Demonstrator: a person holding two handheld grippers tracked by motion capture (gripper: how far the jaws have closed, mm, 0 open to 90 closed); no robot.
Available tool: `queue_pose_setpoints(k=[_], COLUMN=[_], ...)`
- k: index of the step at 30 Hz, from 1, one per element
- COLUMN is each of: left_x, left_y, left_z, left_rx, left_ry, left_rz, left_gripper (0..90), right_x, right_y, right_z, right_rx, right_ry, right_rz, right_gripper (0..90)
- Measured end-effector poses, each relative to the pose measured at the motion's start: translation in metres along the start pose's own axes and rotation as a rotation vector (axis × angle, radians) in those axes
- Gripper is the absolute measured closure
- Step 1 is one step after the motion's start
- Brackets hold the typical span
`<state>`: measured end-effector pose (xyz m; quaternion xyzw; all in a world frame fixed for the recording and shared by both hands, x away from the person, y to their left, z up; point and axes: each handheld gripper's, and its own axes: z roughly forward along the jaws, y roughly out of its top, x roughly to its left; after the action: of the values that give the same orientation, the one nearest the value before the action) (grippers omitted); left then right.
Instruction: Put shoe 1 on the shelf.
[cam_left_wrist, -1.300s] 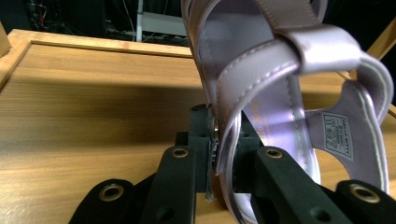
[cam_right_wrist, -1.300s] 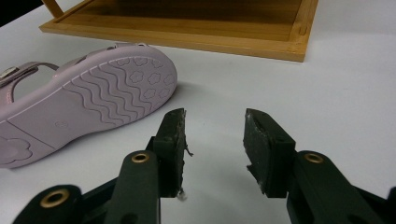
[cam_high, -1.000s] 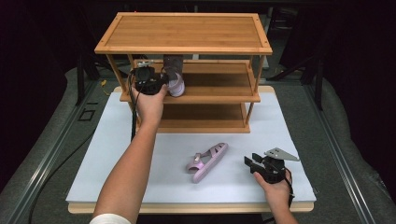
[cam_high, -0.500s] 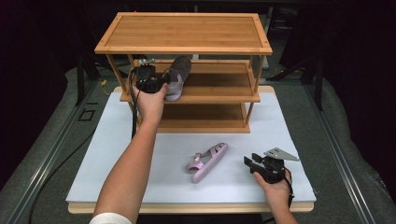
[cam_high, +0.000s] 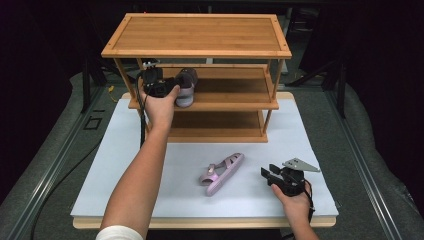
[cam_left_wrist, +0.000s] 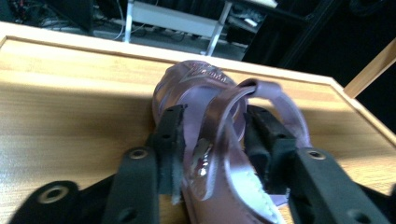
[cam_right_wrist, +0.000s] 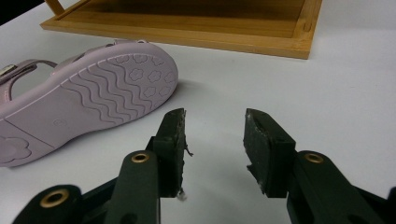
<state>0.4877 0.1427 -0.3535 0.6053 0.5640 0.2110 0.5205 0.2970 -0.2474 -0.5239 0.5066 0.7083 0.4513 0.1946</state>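
White board (cam_high: 125, 165) is laid over the table, and a three-tier bamboo shoe rack (cam_high: 200, 35) is stood at its far edge. Up on the middle shelf (cam_high: 235, 102), near the left post, a lilac sandal (cam_high: 186, 86) is set down, with the left gripper (cam_high: 167, 89) brought in level around it. Its jaws have just been opening: in the left gripper view the pads are seen spread to either side of the ankle strap (cam_left_wrist: 233, 116), and the sandal's sole is rested on the wood. Plenty of bare shelf is left to the right. Down on the board, the second sandal (cam_high: 222, 172) is lying on its side, well apart from the rack. Just beside it, the right gripper (cam_high: 267, 172) is rested near the front edge, jaws parted and nothing between them.
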Motion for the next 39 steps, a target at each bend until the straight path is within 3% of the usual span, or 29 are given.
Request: queue_pose_setpoints(k=[3,5,13,17,21,25,29,30,32,33,34,35,39], left_x=[0.001,-0.001,-0.005,-0.006,-0.002,0.007,0.02,0.024,0.031,0.034,0.037,0.04,0.053], left_y=[0.0,-0.001,-0.005,-0.007,-0.015,-0.031,-0.058,-0.067,-0.084,-0.091,-0.099,-0.106,-0.133], left_z=[-0.004,-0.006,-0.024,-0.044,-0.066,-0.087,-0.1,-0.103,-0.106,-0.107,-0.109,-0.111,-0.118], left_rx=[0.019,0.022,-0.019,-0.055,-0.067,-0.066,-0.03,-0.031,-0.017,-0.008,-0.015,-0.02,0.025], left_ry=[-0.01,-0.011,-0.036,-0.029,-0.061,-0.073,-0.05,-0.055,-0.071,-0.067,-0.072,-0.084,-0.092], left_rz=[0.037,0.038,0.071,0.113,0.138,0.156,0.224,0.215,0.206,0.209,0.209,0.208,0.211], left_gripper=[53.3,50.6,45.6,45.1,45.0,46.1,46.6,47.3,48.9,48.9,48.9,48.9,48.7], right_x=[0.001,0.001,0.001,0.002,0.004,0.009,0.017,0.02,0.028,0.033,0.033,0.039,0.05], right_y=[0.0,0.0,0.0,0.0,0.0,0.001,0.005,0.007,0.014,0.02,0.02,0.023,0.031], right_z=[0.0,0.0,0.001,0.001,0.001,0.001,0.003,0.003,0.001,0.001,0.001,0.0,0.001], right_rx=[-0.002,-0.002,0.0,0.0,-0.001,0.003,0.015,0.018,0.007,0.007,0.007,0.01,-0.004], right_ry=[0.001,0.002,0.001,-0.001,-0.001,-0.011,-0.02,-0.026,-0.003,0.025,0.025,-0.012,-0.003], right_rz=[0.003,0.001,-0.003,-0.006,-0.014,-0.037,-0.066,-0.081,-0.095,-0.125,-0.125,-0.142,-0.176], right_gripper=[58.5,58.5,58.3,58.1,57.8,56.5,53.7,53.2,52.7,52.4,52.4,51.9,48.0])
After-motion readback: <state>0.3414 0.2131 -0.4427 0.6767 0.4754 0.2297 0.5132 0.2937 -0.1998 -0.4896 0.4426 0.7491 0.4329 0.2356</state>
